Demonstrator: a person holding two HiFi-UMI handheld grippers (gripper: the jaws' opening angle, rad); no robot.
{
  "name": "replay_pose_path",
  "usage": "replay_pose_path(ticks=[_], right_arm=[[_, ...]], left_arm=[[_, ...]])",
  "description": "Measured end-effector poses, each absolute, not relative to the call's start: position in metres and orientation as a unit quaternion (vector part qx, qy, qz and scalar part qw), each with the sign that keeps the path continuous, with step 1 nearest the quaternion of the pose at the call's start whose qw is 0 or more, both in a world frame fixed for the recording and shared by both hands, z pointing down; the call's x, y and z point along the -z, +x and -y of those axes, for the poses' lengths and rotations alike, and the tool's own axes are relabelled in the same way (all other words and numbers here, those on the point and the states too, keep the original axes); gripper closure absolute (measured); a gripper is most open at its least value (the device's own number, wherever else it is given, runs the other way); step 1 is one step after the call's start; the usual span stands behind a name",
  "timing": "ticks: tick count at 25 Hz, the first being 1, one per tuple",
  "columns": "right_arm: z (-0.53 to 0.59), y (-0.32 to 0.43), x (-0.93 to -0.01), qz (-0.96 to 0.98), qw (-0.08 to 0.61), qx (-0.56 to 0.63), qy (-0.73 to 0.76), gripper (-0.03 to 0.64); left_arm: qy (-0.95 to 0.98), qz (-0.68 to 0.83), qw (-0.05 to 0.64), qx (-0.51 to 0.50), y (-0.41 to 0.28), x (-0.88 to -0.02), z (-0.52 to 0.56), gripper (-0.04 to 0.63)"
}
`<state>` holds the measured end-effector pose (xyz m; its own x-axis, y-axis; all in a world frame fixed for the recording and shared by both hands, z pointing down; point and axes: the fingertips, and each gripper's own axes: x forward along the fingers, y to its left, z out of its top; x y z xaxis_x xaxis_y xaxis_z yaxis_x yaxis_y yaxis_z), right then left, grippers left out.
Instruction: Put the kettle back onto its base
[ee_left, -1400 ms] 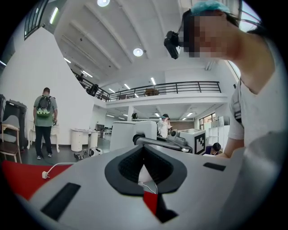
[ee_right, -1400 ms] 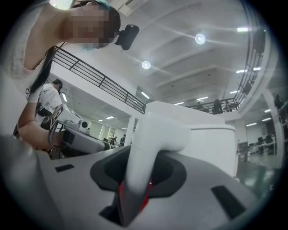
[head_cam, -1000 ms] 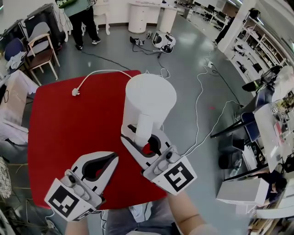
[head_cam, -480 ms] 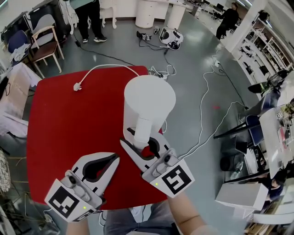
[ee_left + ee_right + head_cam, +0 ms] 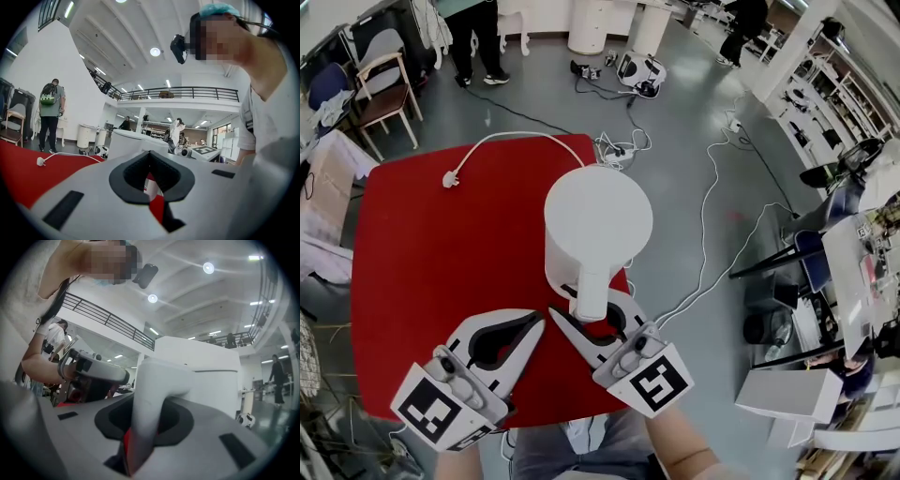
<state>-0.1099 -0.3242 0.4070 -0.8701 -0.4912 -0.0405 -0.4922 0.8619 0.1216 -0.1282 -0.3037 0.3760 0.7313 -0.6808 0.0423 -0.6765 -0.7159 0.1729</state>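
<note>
A white kettle [image 5: 598, 225] stands upright over the right part of the red table [image 5: 431, 272]. My right gripper [image 5: 588, 302] is shut on its handle [image 5: 591, 292], which fills the gap between the jaws in the right gripper view [image 5: 154, 394]; the jaws have just been closing on it. The base is hidden under the kettle, so I cannot tell whether the kettle rests on it. A white cord [image 5: 516, 137] runs from there to a loose plug [image 5: 450, 178]. My left gripper [image 5: 539, 323] hovers just left of the handle, shut and empty.
The kettle is close to the table's right edge. Beyond it lie grey floor and loose cables [image 5: 703, 216]. A chair [image 5: 380, 89] and a standing person [image 5: 473, 37] are at the far left, desks [image 5: 862, 253] at the right.
The kettle has come down a little with my right gripper on its handle. The left gripper has stayed put.
</note>
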Motion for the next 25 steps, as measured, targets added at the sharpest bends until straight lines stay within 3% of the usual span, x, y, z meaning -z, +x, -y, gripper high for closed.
replay_pose_path(ticks=[25], right_arm=[[0.321,-0.098,-0.425,-0.963,-0.071,-0.039,-0.255,0.514]], left_arm=[[0.922,0.373,0.103,-0.003,-0.126,-0.365,0.291,0.588]])
